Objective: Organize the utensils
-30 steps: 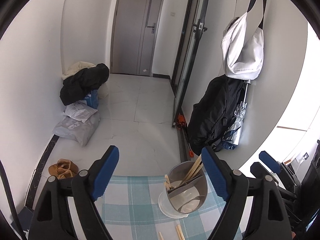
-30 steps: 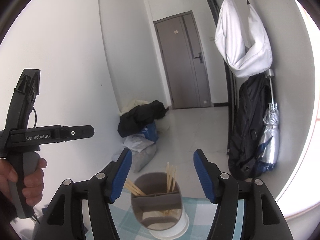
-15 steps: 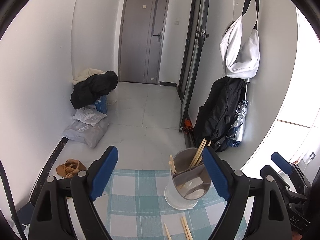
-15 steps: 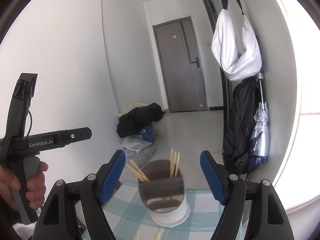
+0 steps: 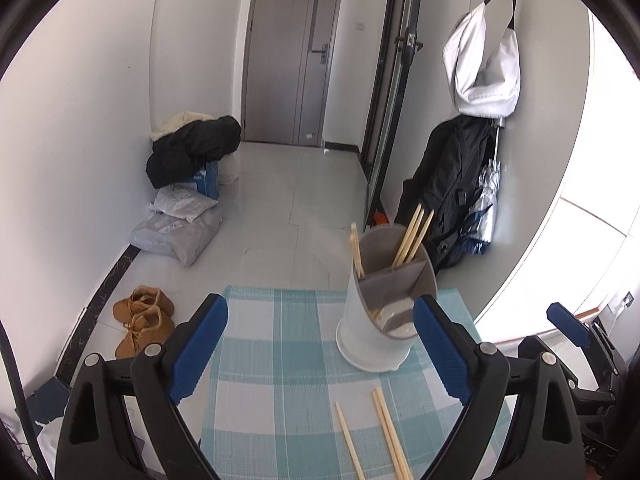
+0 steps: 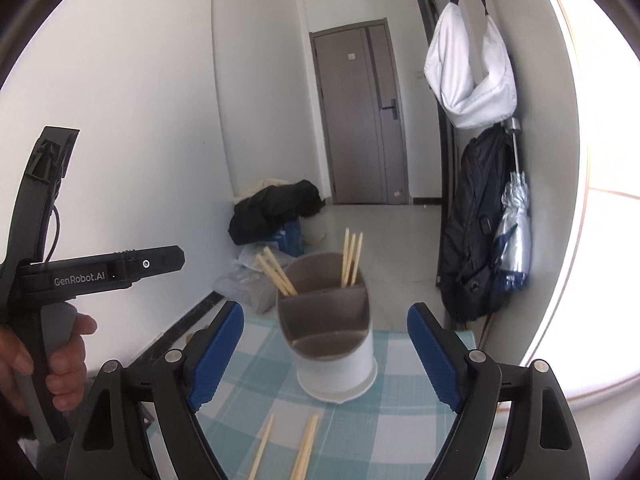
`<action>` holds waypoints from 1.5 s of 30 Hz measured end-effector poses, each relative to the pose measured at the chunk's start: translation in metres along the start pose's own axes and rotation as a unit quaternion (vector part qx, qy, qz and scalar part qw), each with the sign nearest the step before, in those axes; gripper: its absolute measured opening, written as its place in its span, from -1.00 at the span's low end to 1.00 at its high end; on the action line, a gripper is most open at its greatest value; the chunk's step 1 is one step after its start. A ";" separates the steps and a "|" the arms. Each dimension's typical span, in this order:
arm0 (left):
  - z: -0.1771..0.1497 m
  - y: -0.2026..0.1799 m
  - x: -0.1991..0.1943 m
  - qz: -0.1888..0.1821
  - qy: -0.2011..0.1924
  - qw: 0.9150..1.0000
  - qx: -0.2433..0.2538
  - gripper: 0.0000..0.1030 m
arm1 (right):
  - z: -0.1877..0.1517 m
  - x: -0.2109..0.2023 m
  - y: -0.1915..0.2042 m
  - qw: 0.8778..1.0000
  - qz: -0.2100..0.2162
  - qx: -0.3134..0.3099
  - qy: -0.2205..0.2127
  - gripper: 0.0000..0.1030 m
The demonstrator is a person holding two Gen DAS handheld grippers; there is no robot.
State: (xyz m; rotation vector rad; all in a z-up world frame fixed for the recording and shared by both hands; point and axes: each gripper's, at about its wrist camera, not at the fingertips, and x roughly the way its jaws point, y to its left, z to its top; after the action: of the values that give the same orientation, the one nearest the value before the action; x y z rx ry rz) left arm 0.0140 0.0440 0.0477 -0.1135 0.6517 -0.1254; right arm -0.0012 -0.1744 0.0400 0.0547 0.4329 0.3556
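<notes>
A teal-and-white checked woven cloth (image 5: 280, 360) holds 1 round white utensil holder (image 6: 336, 364) with grey dividers; 5 wooden chopsticks stand inside, 3 loose chopsticks (image 5: 384, 432) lie flat in front. Left gripper (image 5: 320, 356) and right gripper (image 6: 324, 364) both gape empty.

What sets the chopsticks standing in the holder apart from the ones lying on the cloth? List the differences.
The pale wooden chopsticks in the grey-and-white divided holder stand nearly upright and lean on its walls; the pale wooden chopsticks on the blue-checked tablecloth lie flat.
The standing ones are split between two compartments; the flat ones lie loose in front of the holder.
The holder hides the standing ones' lower ends; the picture edge cuts off the flat ones.
Both look like the same light wood.
</notes>
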 end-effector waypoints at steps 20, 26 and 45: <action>-0.102 0.004 0.106 -0.011 0.235 0.972 -0.026 0.77 | -0.092 0.048 -0.036 0.989 -0.028 0.054 0.133 0.64; -0.112 0.001 0.128 -0.007 0.287 0.957 -0.024 0.76 | -0.095 0.059 -0.041 0.987 -0.029 0.062 0.143 0.64; -0.105 -0.030 0.131 0.053 0.317 0.947 -0.003 -0.94 | -0.096 0.072 -0.064 0.980 -0.023 0.124 0.153 0.64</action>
State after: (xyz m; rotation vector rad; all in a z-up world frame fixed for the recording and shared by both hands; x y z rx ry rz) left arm 0.0505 -0.0125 -0.1092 -0.0418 1.3002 -0.0544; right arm 0.0399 -0.2117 -0.0844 0.2355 0.7819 0.2634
